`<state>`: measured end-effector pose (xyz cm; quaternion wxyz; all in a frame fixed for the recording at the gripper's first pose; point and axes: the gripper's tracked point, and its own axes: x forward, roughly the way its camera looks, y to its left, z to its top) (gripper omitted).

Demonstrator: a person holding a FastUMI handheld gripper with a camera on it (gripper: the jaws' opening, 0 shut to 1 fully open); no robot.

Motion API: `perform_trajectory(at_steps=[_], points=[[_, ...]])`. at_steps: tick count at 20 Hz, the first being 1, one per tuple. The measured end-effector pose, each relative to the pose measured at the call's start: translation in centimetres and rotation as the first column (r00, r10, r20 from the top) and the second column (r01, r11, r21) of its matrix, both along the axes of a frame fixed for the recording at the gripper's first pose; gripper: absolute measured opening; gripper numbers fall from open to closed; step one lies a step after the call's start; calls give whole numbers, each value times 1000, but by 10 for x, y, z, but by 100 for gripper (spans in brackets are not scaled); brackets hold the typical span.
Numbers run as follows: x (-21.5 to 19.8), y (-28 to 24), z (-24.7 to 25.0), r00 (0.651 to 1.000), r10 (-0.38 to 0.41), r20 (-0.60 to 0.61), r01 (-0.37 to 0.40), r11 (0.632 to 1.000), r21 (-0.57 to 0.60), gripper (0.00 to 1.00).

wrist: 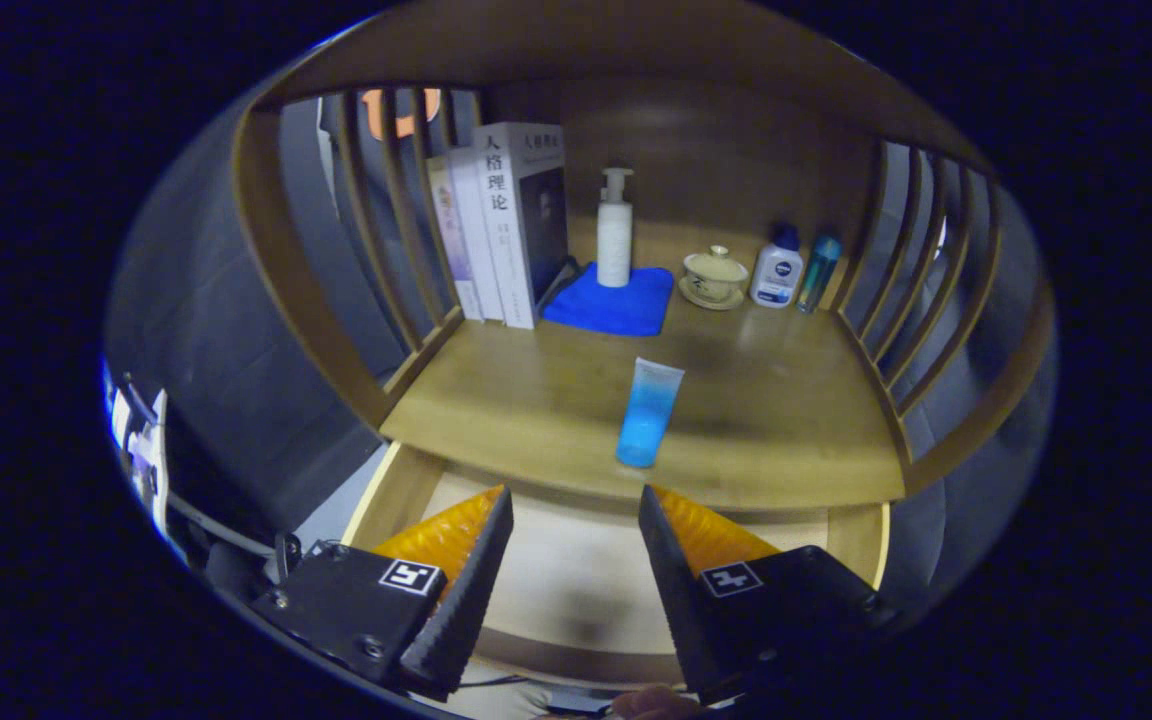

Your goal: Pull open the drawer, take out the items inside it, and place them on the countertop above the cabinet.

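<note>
A blue tube (648, 412) stands cap-down on the wooden countertop (786, 420), near its front edge and just ahead of my fingers. My gripper (576, 500) is open with nothing between its fingers, hovering over the pulled-out drawer (576, 590). The part of the drawer's pale floor I can see between the fingers holds nothing. The tube is a short way beyond the fingertips and apart from them.
At the back of the countertop stand books (501, 225), a white pump bottle (614, 235) on a blue cloth (608, 300), a lidded cup on a saucer (714, 277), a white-and-blue bottle (777, 268) and a teal bottle (818, 272). Slatted wooden sides (921, 290) flank the shelf.
</note>
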<state>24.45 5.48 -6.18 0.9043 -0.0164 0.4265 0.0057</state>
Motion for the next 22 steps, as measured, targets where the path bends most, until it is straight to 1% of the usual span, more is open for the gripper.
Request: perform_trajectory(at_steps=[2, 8, 11, 13, 17, 19, 22], points=[[-25, 0, 2, 999, -1, 32, 1, 1000, 0, 81], [-87, -1, -11, 992, 3, 128, -4, 1000, 9, 81], [-111, -1, -9, 977, 19, 212, -15, 1000, -21, 81], [-126, -1, -8, 967, 14, 255, -7, 1000, -31, 82], [-153, 1, -16, 945, -5, 328, 10, 1000, -16, 82], [-167, 3, -24, 938, -18, 346, 15, 1000, 10, 81], [-184, 0, -39, 921, -63, 386, 51, 998, 43, 81]])
